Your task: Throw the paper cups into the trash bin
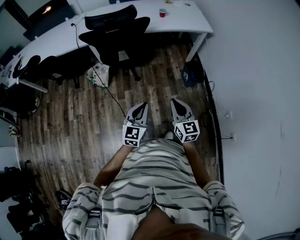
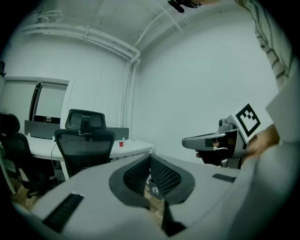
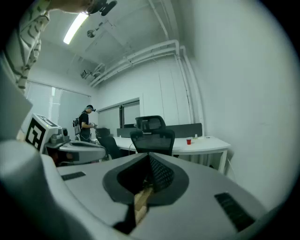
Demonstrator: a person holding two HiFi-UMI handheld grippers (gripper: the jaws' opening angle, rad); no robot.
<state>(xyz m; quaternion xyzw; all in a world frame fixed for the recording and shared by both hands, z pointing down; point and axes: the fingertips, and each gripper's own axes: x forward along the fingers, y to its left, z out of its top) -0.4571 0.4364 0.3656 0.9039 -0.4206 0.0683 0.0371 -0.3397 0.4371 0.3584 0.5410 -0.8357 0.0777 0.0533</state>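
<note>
Red paper cup [image 1: 162, 12] is standing upright on the white desk [image 1: 180, 21] at the room's far end, near the desk's rt corner and well apart from both grippers. Any print on it is too small to tell.

Only markings showing are b/w square code patterns on the marker cubes, one on the left gripper [image 1: 139, 108] and one on the right gripper [image 1: 177, 105]. In the left gripper view a small dark patch w/ a pale pictogram [image 2: 153, 190] is peeking through the slot below the jaw tips. It's too small to read.

Person in a striped shirt [image 1: 150, 178] is holding both grippers close in front of the torso, side by side & just apart. Both are pointing fwd toward the desk and tilting slightly down, w/ the forearms drawn in.

Left gripper's jaws are sitting pressed together w/ nothing between them. Right gripper's jaws are likewise meeting at the tips, gripping nothing.

Black office chair [image 1: 117, 30] is standing betw. the grippers & the desk, on the wood floor [image 1: 70, 122]. Pale bag-like bundle [image 1: 98, 74] is lying on the floor beside the chair; can't tell if it's the bin.
</note>
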